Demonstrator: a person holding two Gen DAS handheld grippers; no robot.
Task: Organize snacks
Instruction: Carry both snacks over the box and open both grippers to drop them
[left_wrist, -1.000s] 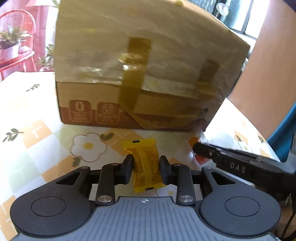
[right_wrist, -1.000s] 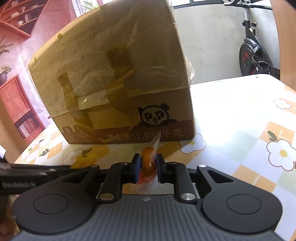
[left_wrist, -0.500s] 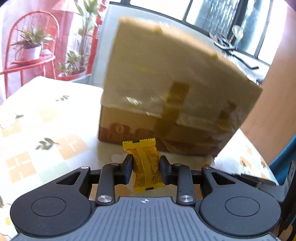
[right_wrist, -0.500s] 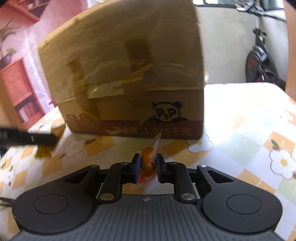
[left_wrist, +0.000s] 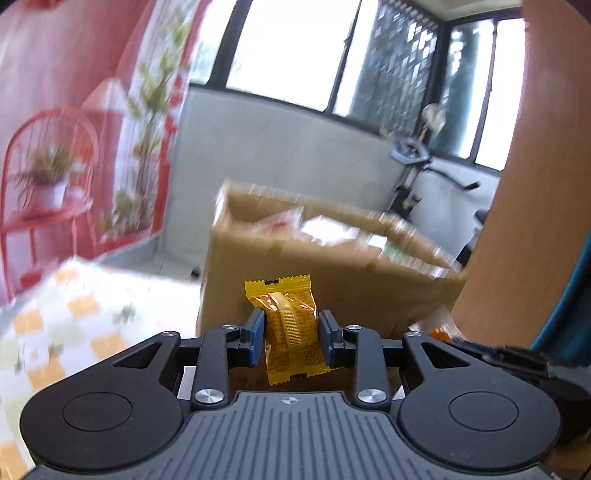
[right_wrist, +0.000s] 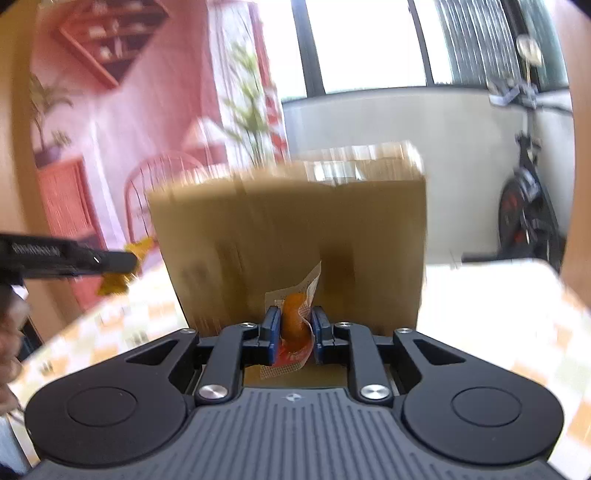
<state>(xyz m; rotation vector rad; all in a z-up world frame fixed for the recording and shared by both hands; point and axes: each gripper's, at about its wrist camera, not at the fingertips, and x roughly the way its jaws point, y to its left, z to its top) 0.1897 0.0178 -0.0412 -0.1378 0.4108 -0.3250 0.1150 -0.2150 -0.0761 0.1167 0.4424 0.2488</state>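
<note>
My left gripper (left_wrist: 291, 334) is shut on a yellow snack packet (left_wrist: 290, 325) held upright. My right gripper (right_wrist: 294, 332) is shut on a clear packet with an orange snack (right_wrist: 293, 325). An open cardboard box (left_wrist: 332, 273) stands on the flowered table ahead of both grippers; several packets show blurred inside its top. In the right wrist view the box (right_wrist: 295, 236) fills the middle, and the left gripper (right_wrist: 110, 260) with its yellow packet shows at the left, level with the box's side. The right gripper's snack shows at lower right of the left wrist view (left_wrist: 439, 328).
The table with a checked flower cloth (right_wrist: 498, 314) extends right of the box. A red chair with a plant (left_wrist: 44, 184) stands at left. An exercise bike (right_wrist: 528, 206) stands behind the table. A brown panel (left_wrist: 524, 221) rises at right.
Both grippers have risen with their packets. The box sits lower in both views and its open top now shows. The views are motion-blurred.
</note>
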